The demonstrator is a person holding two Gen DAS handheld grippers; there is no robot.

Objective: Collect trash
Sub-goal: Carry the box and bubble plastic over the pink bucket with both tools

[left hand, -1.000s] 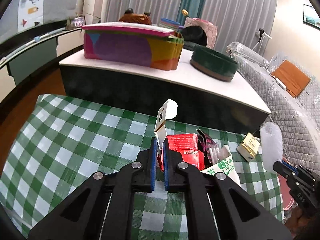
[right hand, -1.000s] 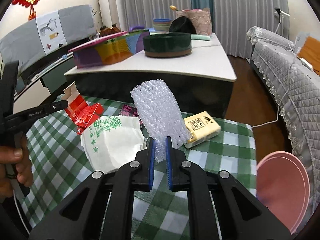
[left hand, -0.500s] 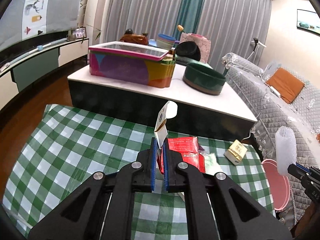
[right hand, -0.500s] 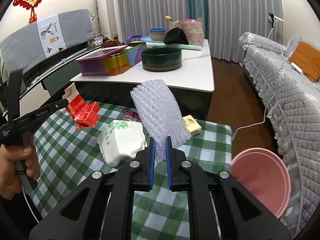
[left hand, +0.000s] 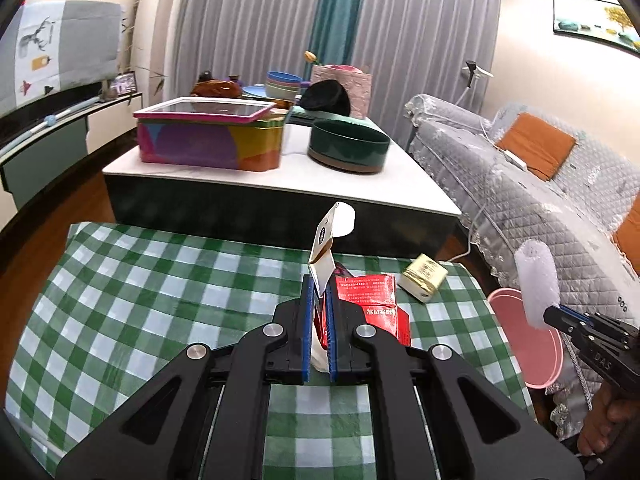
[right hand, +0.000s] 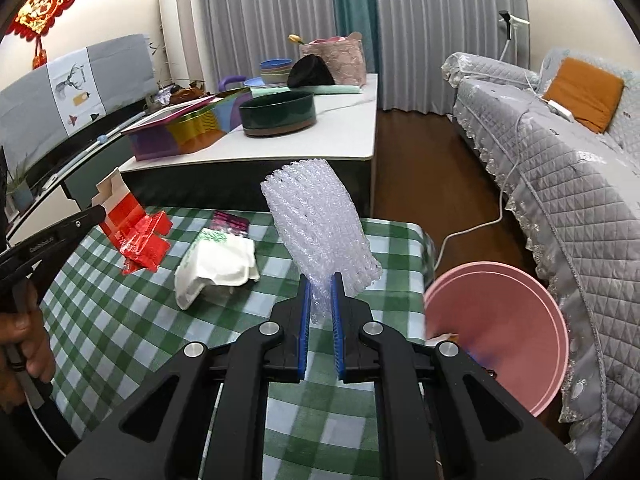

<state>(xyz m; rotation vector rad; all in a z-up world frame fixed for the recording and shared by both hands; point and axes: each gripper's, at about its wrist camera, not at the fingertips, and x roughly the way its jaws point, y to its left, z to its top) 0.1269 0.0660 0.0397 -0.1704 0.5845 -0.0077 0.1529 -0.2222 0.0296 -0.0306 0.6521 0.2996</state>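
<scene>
Left gripper (left hand: pixel 319 312) clamped on crumpled red carton (left hand: pixel 370 302), white flap up. Right gripper (right hand: pixel 320 300) clamped on clear bubble-wrap roll (right hand: pixel 320 232). Both held above green checked table (left hand: pixel 152 280); pink bin (right hand: pixel 504 328) right.

Torn red carton (left hand: pixel 370 300) upright at frame centre — clear bubble wrap roll (right hand: pixel 320 236) tilted, centre; pink bin (right hand: pixel 516 332) lower right.
</scene>
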